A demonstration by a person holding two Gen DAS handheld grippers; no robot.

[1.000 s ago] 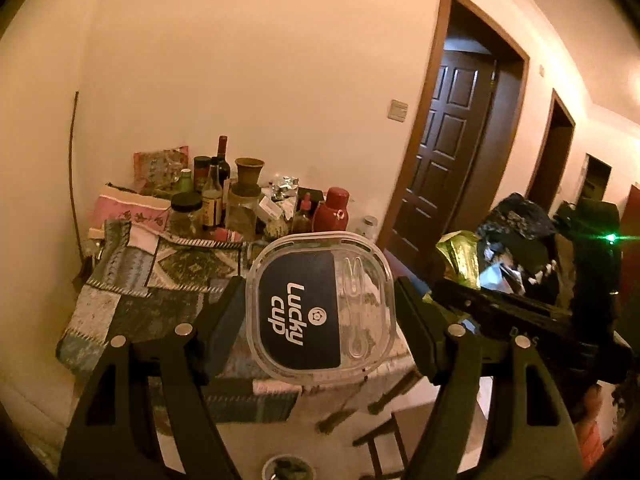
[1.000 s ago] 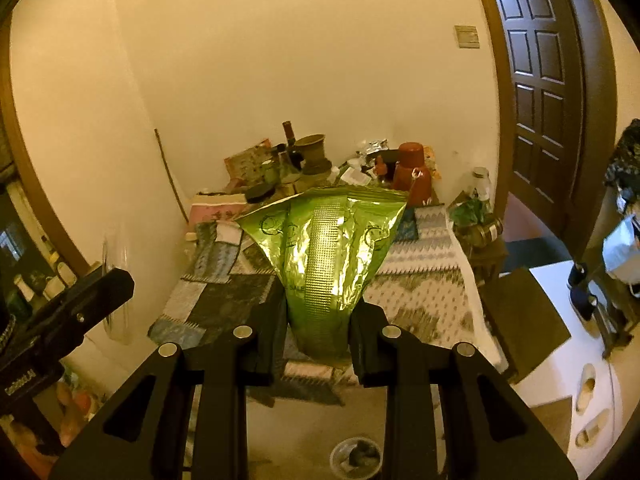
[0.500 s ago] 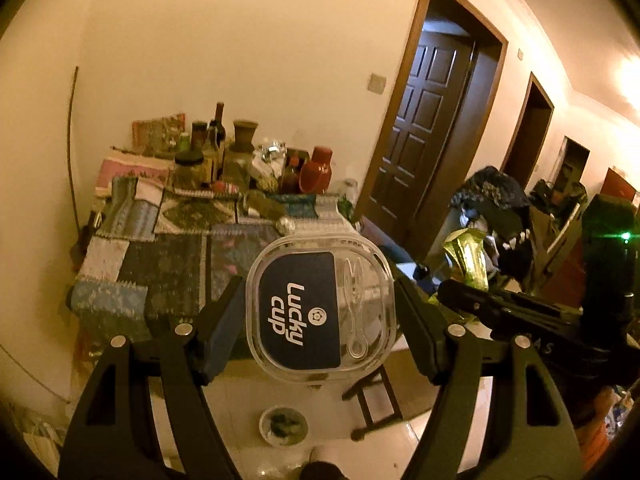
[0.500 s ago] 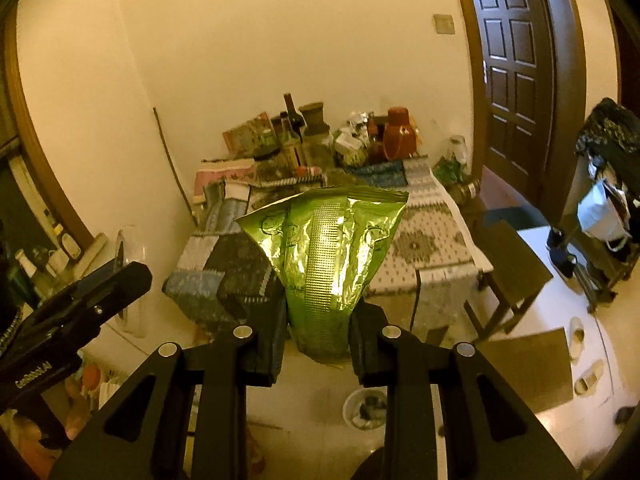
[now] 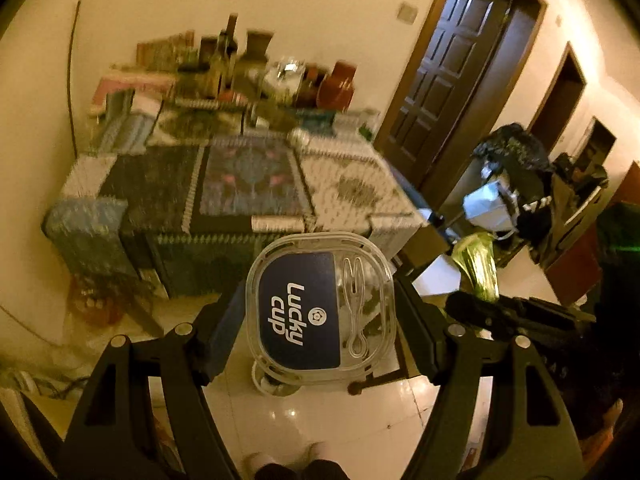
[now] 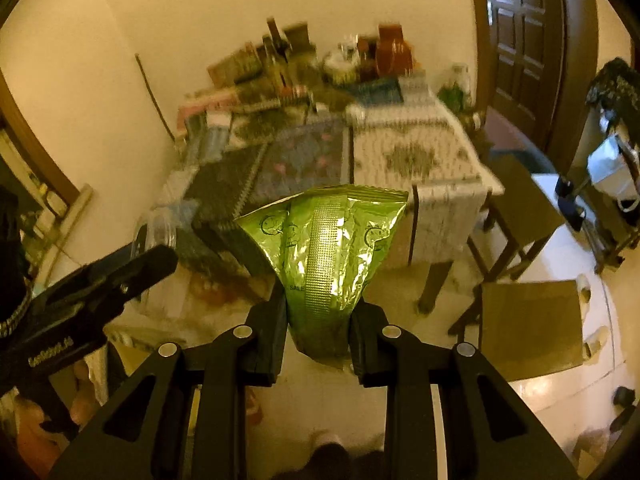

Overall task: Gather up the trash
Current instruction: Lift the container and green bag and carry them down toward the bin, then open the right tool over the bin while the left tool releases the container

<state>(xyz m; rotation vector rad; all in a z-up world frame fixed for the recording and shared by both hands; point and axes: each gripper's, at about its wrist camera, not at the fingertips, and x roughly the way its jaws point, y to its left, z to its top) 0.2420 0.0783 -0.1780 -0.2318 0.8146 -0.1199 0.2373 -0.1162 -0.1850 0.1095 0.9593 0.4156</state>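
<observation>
My left gripper (image 5: pixel 320 312) is shut on a clear plastic Lucky Cup container (image 5: pixel 320 308) with a dark blue label and a plastic fork inside, held in the air above the floor. My right gripper (image 6: pixel 318 324) is shut on a shiny green foil snack bag (image 6: pixel 328 248), held upright. The green bag and right gripper also show at the right of the left wrist view (image 5: pixel 478 268). The left gripper's arm shows at the left of the right wrist view (image 6: pixel 92 284).
A table with a patchwork cloth (image 5: pixel 248 184) carries bottles, jars and a red pitcher at its far edge. A small round bin (image 5: pixel 272 384) stands on the white tiled floor below. Wooden stools (image 6: pixel 528 324) stand to the right. A dark door (image 5: pixel 448 80) is behind.
Both grippers have pulled back and tilted down from the table. The table now looks farther and more floor shows. Both still hold their items.
</observation>
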